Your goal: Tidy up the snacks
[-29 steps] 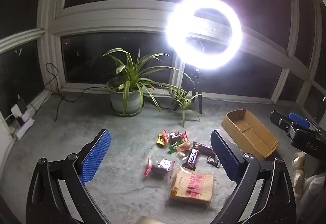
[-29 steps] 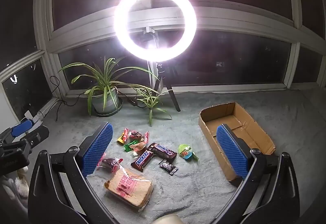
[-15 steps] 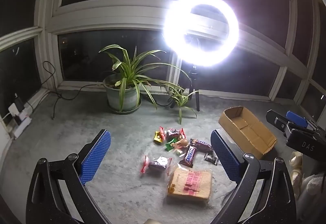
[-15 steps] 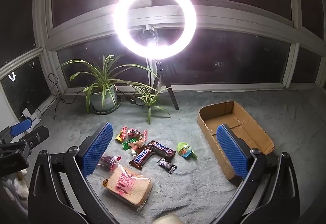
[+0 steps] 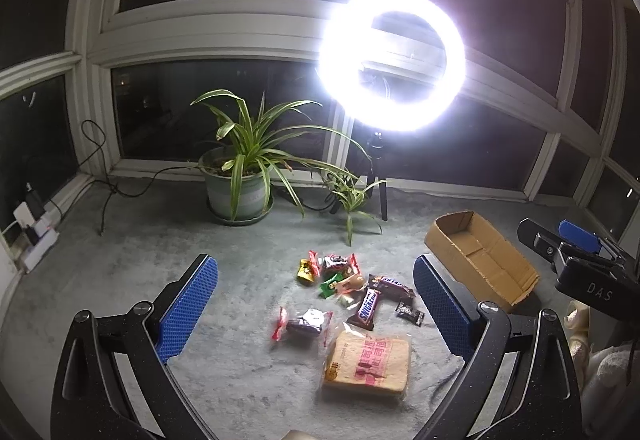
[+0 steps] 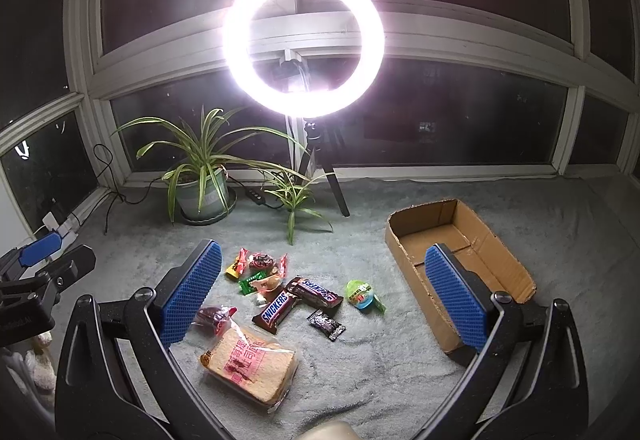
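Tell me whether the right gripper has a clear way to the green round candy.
Probably yes: the right gripper is open and the green round candy lies alone on the carpet, apart from the other snacks.

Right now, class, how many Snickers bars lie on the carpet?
2. One Snickers bar lies beside the bagged bread; the other Snickers bar touches its far end, angled toward the cardboard box.

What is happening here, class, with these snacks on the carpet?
A person holds a hand-held gripper in each hand, both open and empty: the left hand-held gripper and right hand-held gripper hover above a scatter of snacks. Two Snickers bars, a bagged bread loaf and small candies lie loose on the carpet. The cardboard box beside them is empty, so sorting has not yet begun.
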The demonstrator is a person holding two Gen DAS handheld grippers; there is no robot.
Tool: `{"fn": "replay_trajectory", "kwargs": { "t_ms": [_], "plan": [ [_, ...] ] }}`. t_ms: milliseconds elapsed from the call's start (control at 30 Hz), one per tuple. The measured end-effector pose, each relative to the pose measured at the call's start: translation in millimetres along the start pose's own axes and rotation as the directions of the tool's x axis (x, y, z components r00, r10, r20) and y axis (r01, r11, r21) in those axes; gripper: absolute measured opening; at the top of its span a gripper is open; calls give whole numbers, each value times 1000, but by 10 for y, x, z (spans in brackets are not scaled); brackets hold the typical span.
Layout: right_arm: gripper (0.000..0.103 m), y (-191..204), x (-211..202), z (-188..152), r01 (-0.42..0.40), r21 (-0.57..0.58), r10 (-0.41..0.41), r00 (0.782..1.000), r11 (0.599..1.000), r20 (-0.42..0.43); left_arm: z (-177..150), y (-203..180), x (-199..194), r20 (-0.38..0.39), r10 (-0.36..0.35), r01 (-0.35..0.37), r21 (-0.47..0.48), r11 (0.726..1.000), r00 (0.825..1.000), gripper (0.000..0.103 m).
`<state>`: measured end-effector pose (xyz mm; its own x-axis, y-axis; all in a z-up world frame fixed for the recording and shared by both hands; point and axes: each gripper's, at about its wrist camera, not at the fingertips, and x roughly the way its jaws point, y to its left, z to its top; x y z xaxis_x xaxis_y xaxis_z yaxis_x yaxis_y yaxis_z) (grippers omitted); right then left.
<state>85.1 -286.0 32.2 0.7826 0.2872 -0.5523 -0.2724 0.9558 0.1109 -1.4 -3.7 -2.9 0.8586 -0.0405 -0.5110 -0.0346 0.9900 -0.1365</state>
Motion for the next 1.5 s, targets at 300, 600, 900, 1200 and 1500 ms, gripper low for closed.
{"fn": "replay_trajectory", "kwargs": {
  "t_ms": [300,600,900,1200,1500],
  "plan": [
    [103,7,-3,6,3,-3,-3,1000,1000,1,7,-8,-18,6,-5,5,0,1000,1000,99],
    [103,4,-1,5,2,-5,-2,1000,1000,-1,12,-16,-20,6,-7,7,3,1000,1000,99],
    [103,-12,-2,11,4,-4,-4,1000,1000,1,16,-46,-30,11,-10,10,6,1000,1000,99],
    [103,-9,2,7,5,-5,-5,1000,1000,1,23,-49,-33,11,-12,12,10,1000,1000,99],
    [103,-11,4,4,5,-6,-5,1000,1000,0,22,-52,-22,9,-14,14,9,1000,1000,99]
  ]
}}
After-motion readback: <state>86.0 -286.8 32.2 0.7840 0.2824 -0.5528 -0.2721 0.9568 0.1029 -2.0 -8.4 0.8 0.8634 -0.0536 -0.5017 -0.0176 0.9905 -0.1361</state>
